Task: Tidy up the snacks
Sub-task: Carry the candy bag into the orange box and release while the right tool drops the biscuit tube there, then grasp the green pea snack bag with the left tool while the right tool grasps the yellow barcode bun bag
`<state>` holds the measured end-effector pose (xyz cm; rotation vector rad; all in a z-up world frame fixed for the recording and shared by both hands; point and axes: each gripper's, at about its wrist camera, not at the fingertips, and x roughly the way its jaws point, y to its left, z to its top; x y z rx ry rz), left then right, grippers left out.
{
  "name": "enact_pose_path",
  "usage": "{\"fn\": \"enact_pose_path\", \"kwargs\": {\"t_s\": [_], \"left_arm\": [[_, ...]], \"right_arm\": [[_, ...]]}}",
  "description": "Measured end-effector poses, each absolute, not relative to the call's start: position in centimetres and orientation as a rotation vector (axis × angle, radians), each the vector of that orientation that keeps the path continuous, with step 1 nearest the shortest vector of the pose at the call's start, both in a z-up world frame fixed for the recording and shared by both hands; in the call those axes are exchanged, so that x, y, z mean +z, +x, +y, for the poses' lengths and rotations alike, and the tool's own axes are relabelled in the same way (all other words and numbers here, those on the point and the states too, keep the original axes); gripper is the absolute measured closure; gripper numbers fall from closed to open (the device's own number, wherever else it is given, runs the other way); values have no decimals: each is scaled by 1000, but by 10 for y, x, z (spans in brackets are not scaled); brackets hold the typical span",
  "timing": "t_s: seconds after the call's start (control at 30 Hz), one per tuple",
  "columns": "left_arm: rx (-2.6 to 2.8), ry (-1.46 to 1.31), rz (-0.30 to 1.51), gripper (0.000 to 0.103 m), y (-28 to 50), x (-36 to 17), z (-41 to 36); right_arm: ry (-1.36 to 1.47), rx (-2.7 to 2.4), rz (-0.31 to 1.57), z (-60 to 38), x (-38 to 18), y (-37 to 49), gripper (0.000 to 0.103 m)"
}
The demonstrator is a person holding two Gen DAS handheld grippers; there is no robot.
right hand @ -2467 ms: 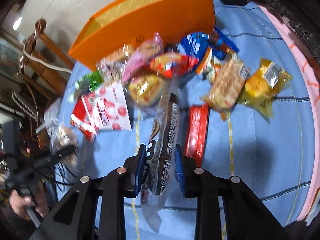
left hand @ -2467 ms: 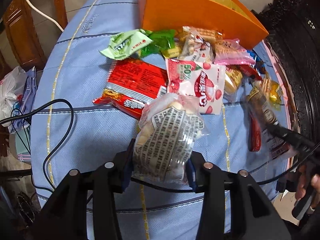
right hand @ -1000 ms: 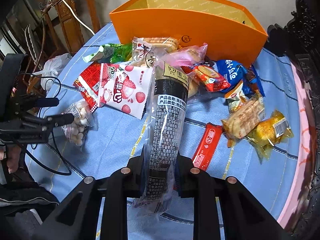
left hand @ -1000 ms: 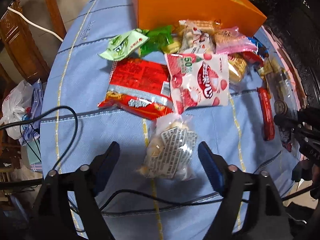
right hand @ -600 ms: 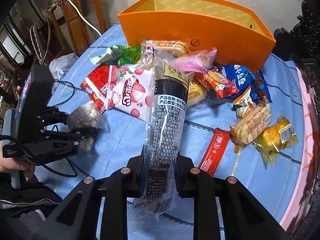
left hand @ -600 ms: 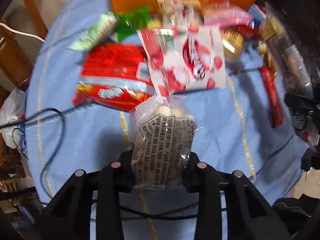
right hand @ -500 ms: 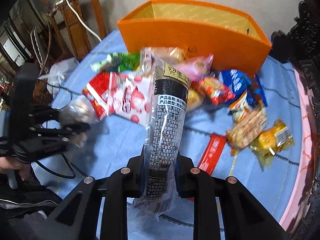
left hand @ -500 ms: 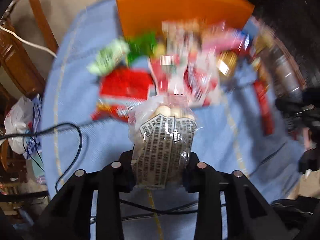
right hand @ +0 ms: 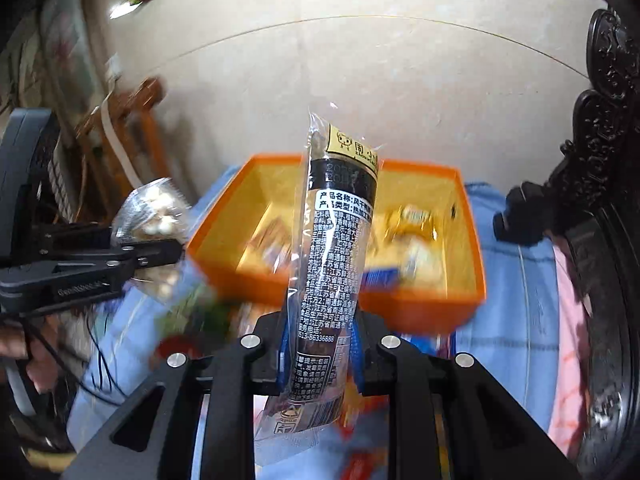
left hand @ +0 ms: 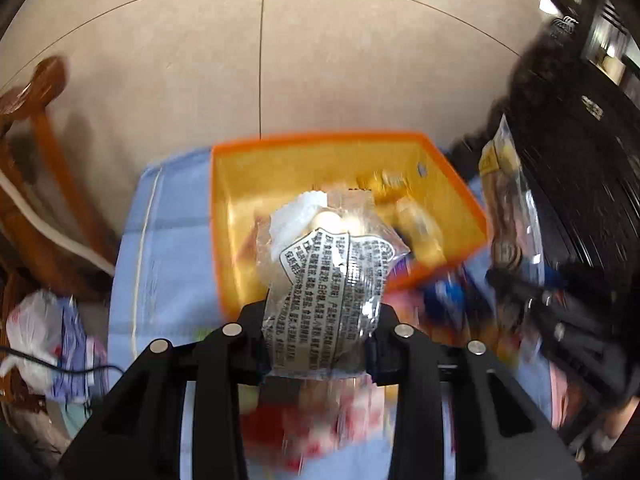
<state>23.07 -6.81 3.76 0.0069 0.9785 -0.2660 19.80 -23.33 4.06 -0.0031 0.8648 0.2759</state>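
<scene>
My left gripper (left hand: 318, 344) is shut on a clear bag of small pale snacks (left hand: 326, 276) and holds it up just in front of the orange box (left hand: 280, 184), which holds a few yellow packets (left hand: 384, 184). My right gripper (right hand: 320, 350) is shut on a long clear pack with a dark stick inside (right hand: 336, 240), held upright before the same orange box (right hand: 420, 304). The left gripper with its bag (right hand: 152, 216) shows at the left of the right wrist view. The right gripper's pack (left hand: 508, 216) shows at the right of the left wrist view.
The blue tablecloth (left hand: 168, 248) carries blurred loose snacks below both grippers. A wooden chair (left hand: 36, 152) and plastic bags (left hand: 44, 332) stand left of the table. Dark carved furniture (right hand: 600, 200) rises at the right. A tiled wall lies behind the box.
The left gripper closed again on the clear bag it had dropped. Both grippers then rose and tilted up toward the orange box, so its inside now shows.
</scene>
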Motion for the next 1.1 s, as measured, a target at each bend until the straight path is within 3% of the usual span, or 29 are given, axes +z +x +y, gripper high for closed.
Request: {"fn": "enact_pose_path", "kwargs": {"t_s": [0.13,0.17,0.2,0.27,0.3,0.33,0.47,0.73,1.1], "left_arm": [[-197,-8,1111,65,302,2,-88],[-173,-9,1143,51,309,-7,-89],[-134,-15,1178,25,315,-16,-89],[-81,-26,1163,7,306,-21,-81],[-90,-36,1139,7,303,-20,-79],[-100,-42,1127,7,300,-21,-76],[-112,-80,1136,7,272,-24,-48],[-93,-130,1107,7,169,-31,15],[-96,-94,1241,6,100,-79,23]], "right_arm": [[50,214,914,-242,15,261,74],[54,197,933,-243,8,269,68],[45,162,951,-244,1,273,60],[44,113,949,-249,-8,270,47],[51,104,927,-252,-9,264,32],[57,97,912,-254,-10,258,25],[123,104,921,-265,-20,217,21],[69,44,867,-281,-24,114,4],[37,-60,949,-292,-36,57,4]]}}
